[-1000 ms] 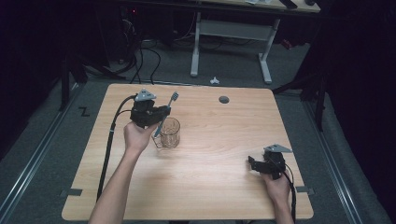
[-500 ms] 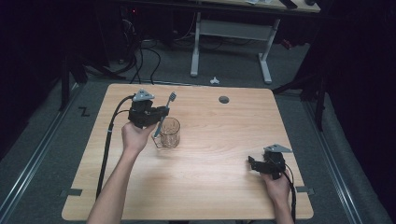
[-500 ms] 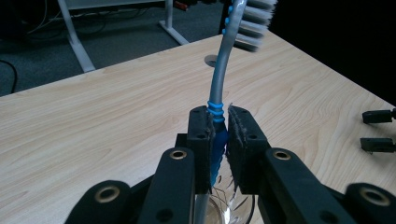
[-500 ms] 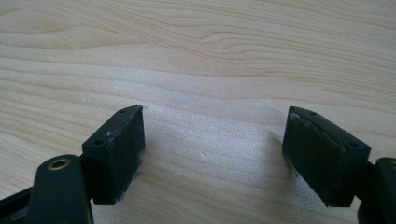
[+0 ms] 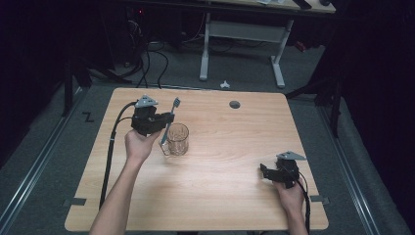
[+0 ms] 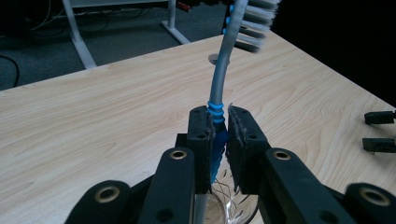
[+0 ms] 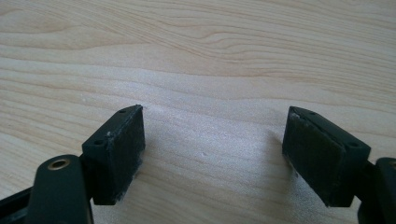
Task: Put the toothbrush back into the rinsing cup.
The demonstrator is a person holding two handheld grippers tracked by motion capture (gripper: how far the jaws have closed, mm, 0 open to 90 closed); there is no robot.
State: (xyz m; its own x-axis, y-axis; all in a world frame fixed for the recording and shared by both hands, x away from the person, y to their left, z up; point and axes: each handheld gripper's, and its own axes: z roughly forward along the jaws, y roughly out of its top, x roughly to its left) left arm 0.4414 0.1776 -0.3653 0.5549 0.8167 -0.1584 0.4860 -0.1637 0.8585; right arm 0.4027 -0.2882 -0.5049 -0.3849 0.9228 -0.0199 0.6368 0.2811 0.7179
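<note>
Item: toothbrush (image 6: 223, 70), grey with blue grip, standing upright between the pads of the left gripper (image 6: 218, 140), which is clamping its handle; its lower end is sitting beside the glass (image 5: 177, 138). Right gripper (image 7: 212, 149) is resting well apart on the table (image 5: 235, 196), jaws standing wide, holding nothing.

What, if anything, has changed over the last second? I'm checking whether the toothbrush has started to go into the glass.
Nothing visibly changed. The left gripper stays shut on the toothbrush beside the glass, bristles up, and the right gripper stays open, low over the table near its right front corner.
</note>
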